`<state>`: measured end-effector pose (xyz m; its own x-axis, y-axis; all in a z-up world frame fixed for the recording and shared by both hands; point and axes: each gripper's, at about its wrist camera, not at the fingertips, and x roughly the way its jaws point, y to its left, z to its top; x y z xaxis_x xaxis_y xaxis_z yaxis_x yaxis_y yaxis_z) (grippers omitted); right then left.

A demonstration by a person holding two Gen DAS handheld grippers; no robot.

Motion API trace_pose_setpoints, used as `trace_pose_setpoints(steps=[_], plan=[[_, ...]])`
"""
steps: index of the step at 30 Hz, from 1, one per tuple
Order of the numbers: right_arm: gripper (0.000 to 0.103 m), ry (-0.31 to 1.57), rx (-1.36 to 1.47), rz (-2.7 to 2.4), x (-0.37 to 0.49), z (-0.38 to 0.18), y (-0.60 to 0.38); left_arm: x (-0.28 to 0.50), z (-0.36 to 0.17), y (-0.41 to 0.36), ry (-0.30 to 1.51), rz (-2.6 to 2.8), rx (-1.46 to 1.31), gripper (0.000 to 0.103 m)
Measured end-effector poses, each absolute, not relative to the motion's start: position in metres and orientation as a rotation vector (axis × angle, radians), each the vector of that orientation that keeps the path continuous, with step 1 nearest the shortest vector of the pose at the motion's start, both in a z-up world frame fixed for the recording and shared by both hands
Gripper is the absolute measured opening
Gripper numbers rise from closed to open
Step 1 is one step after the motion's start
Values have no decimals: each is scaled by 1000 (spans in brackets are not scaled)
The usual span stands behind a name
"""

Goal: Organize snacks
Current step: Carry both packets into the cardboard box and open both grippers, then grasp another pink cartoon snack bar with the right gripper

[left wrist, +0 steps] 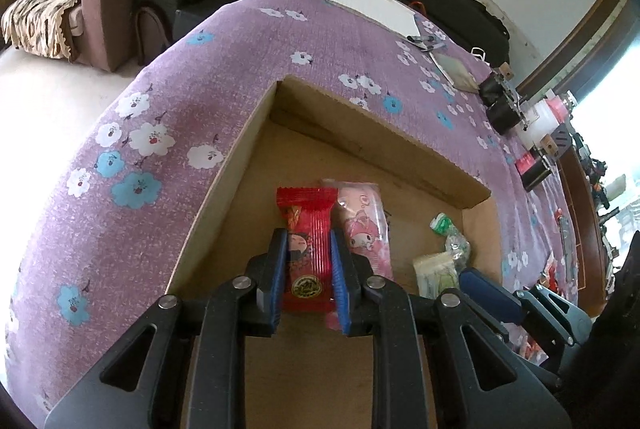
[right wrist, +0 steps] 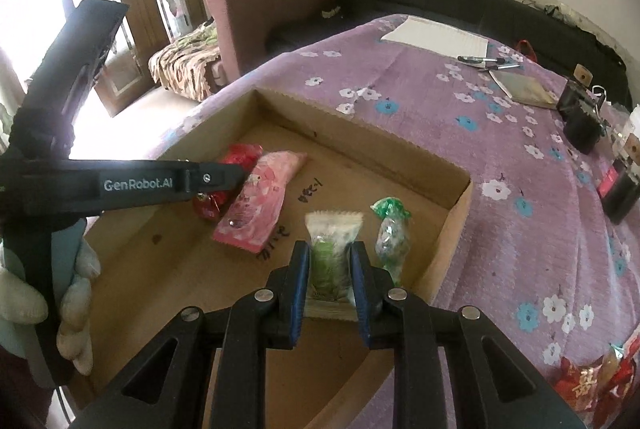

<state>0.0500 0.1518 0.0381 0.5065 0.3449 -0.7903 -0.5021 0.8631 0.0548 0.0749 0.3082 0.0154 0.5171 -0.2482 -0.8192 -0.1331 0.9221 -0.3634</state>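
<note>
A shallow cardboard box (left wrist: 240,133) (right wrist: 456,205) sits on the purple flowered cloth. My left gripper (left wrist: 309,241) is shut on a red snack packet (left wrist: 308,229) over the box floor, next to a pink packet (left wrist: 366,229). The red packet (right wrist: 240,159) and pink packet (right wrist: 264,201) also show in the right wrist view. My right gripper (right wrist: 330,253) is shut on a pale packet with green filling (right wrist: 332,249) inside the box. A green-twisted clear candy (right wrist: 392,233) lies just right of it, near the box's right wall.
More red snack wrappers (right wrist: 592,385) lie on the cloth at the lower right. A notepad (right wrist: 436,37), pens (right wrist: 484,61), a booklet (right wrist: 524,89) and black devices (right wrist: 580,113) lie across the far cloth. Sofas stand behind the table.
</note>
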Motion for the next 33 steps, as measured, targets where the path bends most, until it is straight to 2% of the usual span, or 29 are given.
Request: trace_pose_setpoints(steps=[6,8,10,11,13,14,23,33], plan=[[28,864,-153,530,44,54,144,65,30,316,991,-64,-446,30],[29,839,-130,519,39,65,136,57,39,320,967,-56,-463,30],[35,810,-111,504,33,76,124,47,50,324,939,-48,-476,32],[36,797,-103,494,29,81,117,42,54,325,926,-43,-481,36],[38,772,-85,468,22,90,98,29,63,329,893,-32,-501,60],[38,767,-73,456,19,93,89,21,67,331,873,-28,-516,62],[39,769,41,311,-17,90,-12,-25,74,323,841,-51,-605,62],[40,809,221,175,-49,64,-117,-70,85,250,839,-142,-528,62]])
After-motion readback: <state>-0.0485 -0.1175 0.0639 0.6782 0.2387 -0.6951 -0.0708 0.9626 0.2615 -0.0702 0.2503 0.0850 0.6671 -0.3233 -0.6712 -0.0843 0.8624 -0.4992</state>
